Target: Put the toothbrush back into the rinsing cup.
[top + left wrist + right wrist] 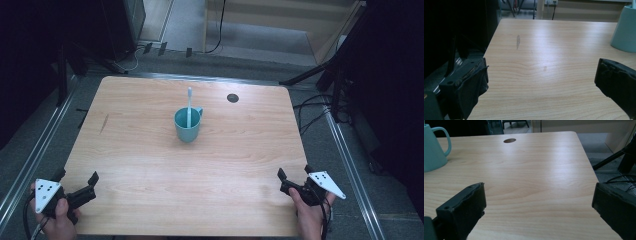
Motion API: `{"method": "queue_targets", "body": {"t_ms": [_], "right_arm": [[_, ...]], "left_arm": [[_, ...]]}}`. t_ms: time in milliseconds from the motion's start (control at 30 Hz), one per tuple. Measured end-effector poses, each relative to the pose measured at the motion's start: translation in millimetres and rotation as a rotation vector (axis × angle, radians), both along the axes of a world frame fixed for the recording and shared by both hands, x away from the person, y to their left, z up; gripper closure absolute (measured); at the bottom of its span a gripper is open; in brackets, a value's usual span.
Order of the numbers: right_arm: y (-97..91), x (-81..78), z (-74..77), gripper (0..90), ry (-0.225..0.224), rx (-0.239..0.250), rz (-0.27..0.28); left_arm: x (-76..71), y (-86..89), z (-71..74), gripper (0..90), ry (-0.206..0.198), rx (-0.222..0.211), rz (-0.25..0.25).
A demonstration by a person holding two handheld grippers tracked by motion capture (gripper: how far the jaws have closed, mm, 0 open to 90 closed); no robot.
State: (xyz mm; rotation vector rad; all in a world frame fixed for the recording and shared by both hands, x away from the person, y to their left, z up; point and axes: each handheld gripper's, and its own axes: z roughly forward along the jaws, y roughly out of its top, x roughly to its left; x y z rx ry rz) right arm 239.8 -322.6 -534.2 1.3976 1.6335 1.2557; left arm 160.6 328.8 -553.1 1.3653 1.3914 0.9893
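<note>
Teal mug (188,125) w/ a pale toothbrush (189,106) upright inside is sitting mid-bench (150,165). Left gripper (77,185) and right gripper (294,177) are hovering at the near corners — fingers spread wide, gripping nothing, well apart from the mug.

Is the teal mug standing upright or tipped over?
Upright. The teal mug sits on its base on the wooden table, rim facing up, with a light blue toothbrush standing in it.
</note>
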Motion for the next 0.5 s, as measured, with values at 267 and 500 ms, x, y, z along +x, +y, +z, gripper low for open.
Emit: {"method": "queue_targets", "body": {"t_ms": [267, 500], "right_arm": [[-21.3, -13.5, -5.8, 0.0, -0.002, 0.007, -0.023], [-37.3, -24.2, -10.7, 0.0, -0.006, 0.033, -0.045]], "left_arm": [[-0.5, -0.8, 0.0, 0.0, 0.001, 0.009, -0.001], [-1.0, -1.3, 0.1, 0.0, 0.001, 0.019, -0.009]]}}
